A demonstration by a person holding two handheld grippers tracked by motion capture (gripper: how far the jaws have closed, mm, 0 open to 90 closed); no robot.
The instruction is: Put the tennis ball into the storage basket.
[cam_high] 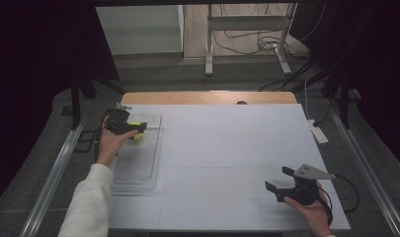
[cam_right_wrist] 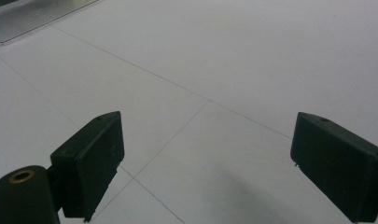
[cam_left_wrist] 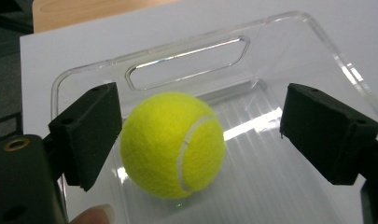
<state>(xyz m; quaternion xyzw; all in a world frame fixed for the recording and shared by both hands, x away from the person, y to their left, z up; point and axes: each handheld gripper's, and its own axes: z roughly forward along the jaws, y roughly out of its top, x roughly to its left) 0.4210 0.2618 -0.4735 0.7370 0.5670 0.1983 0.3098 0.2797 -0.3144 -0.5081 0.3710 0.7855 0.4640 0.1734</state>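
A yellow-green tennis ball rests at the far end of a clear plastic tray on the left side of the white table. My left gripper is open around the ball. The ball sits close against one jaw, and a wide gap separates it from the other. A fingertip shows at the bottom of the left gripper view. Near the table's front right corner, my right gripper is held open over bare white tabletop, with nothing between its jaws.
The tray has a handle slot at its far end. A wooden strip borders the table's back edge. A small white device lies at the right edge. Metal rails flank the table, and cables lie on the floor behind.
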